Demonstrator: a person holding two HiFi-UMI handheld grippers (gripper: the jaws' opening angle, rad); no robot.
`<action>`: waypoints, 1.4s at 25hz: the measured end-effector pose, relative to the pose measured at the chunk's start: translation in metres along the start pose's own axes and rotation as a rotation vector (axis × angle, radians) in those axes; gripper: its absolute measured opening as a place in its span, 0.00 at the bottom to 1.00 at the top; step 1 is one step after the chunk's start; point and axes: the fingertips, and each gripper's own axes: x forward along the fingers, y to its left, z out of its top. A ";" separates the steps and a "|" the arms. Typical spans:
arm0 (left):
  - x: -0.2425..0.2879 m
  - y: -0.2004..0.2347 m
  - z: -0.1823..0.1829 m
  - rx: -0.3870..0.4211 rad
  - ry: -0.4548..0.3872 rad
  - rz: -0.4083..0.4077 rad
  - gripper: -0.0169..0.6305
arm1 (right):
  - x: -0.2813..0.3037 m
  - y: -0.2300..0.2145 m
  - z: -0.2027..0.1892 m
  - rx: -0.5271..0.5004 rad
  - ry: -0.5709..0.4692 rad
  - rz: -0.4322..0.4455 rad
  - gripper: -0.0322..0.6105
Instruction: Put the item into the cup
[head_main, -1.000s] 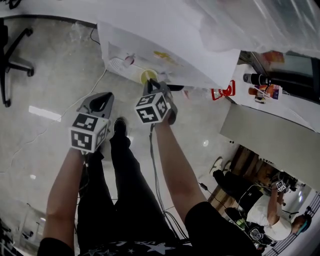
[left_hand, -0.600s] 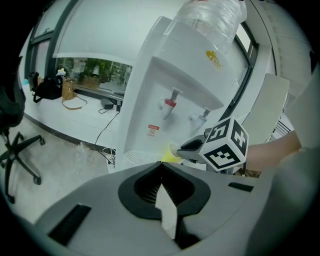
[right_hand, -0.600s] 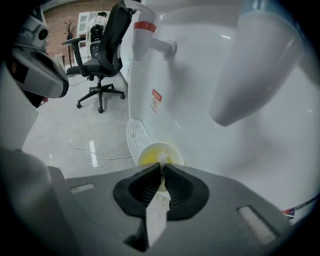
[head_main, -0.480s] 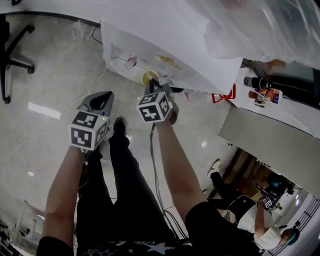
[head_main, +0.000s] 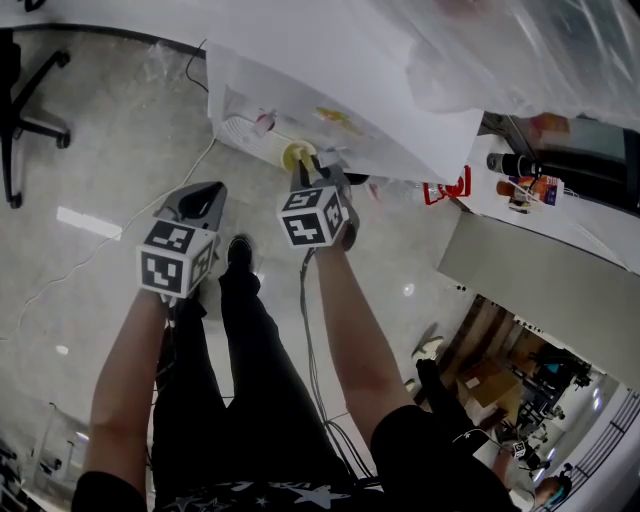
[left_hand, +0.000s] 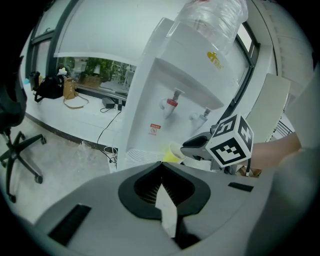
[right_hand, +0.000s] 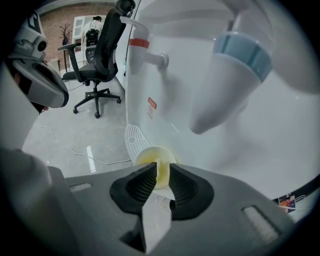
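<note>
A yellow cup (right_hand: 156, 159) is held by its rim in my right gripper (right_hand: 161, 169), which is shut on it. The cup hangs over the white drip tray (right_hand: 133, 139) of a water dispenser (head_main: 330, 95), below and left of the blue tap (right_hand: 227, 75); the red tap (right_hand: 144, 50) is further left. In the head view the cup (head_main: 297, 156) sits at the tip of the right gripper (head_main: 312, 178). My left gripper (head_main: 205, 198) hovers over the floor to the left, shut and empty. From the left gripper (left_hand: 161, 169) view the cup (left_hand: 173, 152) shows beside the dispenser.
A large water bottle (left_hand: 212, 20) tops the dispenser. An office chair (right_hand: 97, 55) stands on the glossy floor behind. Cables (head_main: 190, 165) run across the floor by the dispenser's base. A counter with bottles (head_main: 520, 175) is at the right.
The right gripper with the cup has edged slightly closer in under the dispenser. The left gripper has hardly moved.
</note>
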 end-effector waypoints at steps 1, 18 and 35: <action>-0.001 0.000 0.000 0.000 0.001 0.000 0.03 | -0.002 -0.001 0.001 0.002 -0.003 -0.003 0.17; -0.055 -0.024 0.016 0.077 -0.014 -0.063 0.03 | -0.078 0.020 0.009 0.124 -0.026 -0.072 0.17; -0.158 -0.071 0.003 0.226 0.000 -0.144 0.03 | -0.221 0.068 0.016 0.275 -0.103 -0.101 0.07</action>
